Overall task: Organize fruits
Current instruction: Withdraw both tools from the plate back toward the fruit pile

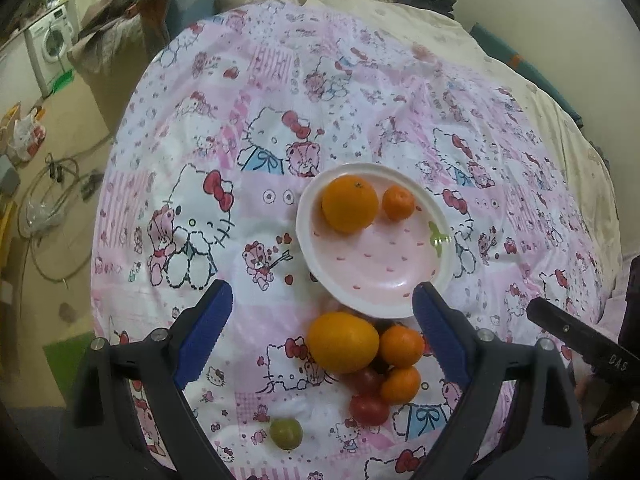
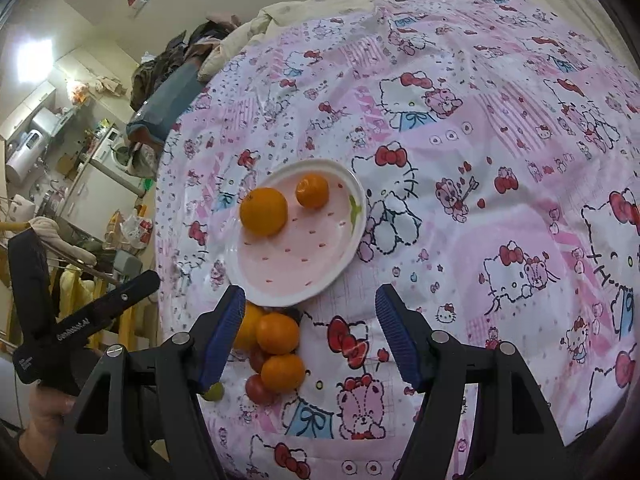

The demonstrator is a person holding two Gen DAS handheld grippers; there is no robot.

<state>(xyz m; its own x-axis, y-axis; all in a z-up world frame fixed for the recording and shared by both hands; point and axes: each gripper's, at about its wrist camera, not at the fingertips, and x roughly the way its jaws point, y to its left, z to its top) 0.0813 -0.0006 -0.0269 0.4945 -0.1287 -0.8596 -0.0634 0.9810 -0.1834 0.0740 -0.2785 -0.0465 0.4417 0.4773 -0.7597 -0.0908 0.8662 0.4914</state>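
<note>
A pink-and-white plate point(image 1: 380, 264) point(image 2: 296, 256) lies on the cartoon-print bedcover and holds a large orange point(image 1: 350, 204) point(image 2: 264, 211) and a small tangerine point(image 1: 398, 203) point(image 2: 312, 191). Just in front of the plate lies a loose cluster: a big orange point(image 1: 343, 342), two tangerines point(image 1: 401, 346) point(image 2: 277, 333), red tomatoes point(image 1: 370, 409) point(image 2: 259, 390) and a green fruit point(image 1: 285, 433) point(image 2: 214, 392). My left gripper point(image 1: 323, 294) hovers open above this cluster, holding nothing. My right gripper point(image 2: 311, 295) is open and empty, with the cluster by its left finger.
The bedcover point(image 1: 280, 92) drops off at its left edge to a floor with cables point(image 1: 52, 200) and bags. A cream quilt point(image 1: 400, 8) and piled clothes lie at the far end. The other gripper's black handle point(image 1: 580, 340) point(image 2: 80, 320) and a hand point(image 2: 44, 404) sit close alongside.
</note>
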